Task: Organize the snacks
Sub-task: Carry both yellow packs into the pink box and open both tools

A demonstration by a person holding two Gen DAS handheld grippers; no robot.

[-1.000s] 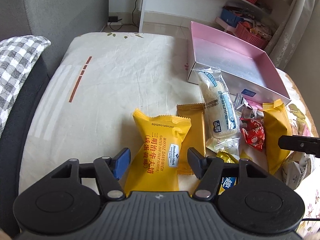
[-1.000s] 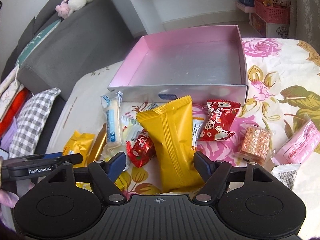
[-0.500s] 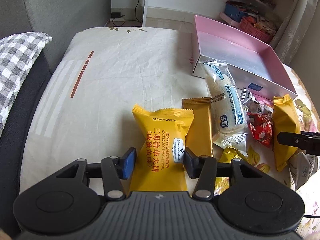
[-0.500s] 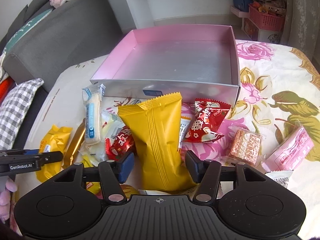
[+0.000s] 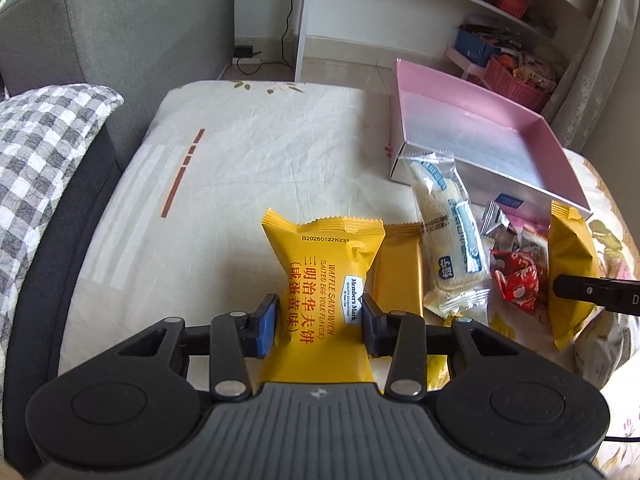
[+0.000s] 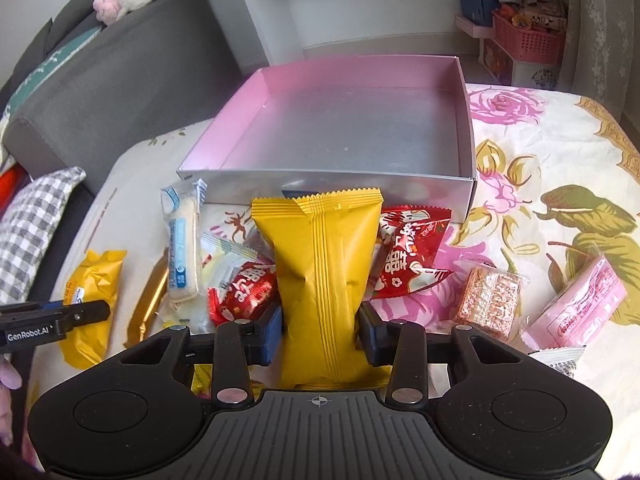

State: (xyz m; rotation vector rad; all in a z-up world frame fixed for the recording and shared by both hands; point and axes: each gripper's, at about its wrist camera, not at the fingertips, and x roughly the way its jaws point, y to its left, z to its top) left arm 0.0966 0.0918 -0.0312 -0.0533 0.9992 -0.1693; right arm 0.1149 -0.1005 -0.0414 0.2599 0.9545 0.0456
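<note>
The left gripper [image 5: 318,322] pinches the waffle pack [image 5: 324,280]; the right gripper [image 6: 318,330] seemingly pinches the yellow pack [image 6: 320,264]. Both lie near the empty pink box [image 6: 468,136]. Lift each straight up, clear the near wall, release low inside.

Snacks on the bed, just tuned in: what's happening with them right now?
Each hand-held gripper has closed on a yellow packet. The left gripper pinches the waffle sandwich packet, and the right gripper pinches the plain yellow packet. The pink box beyond them has nothing in it yet. The other snacks, including the red packets and the white rice cracker, lie loose on the floral sheet in front of the box.
</note>
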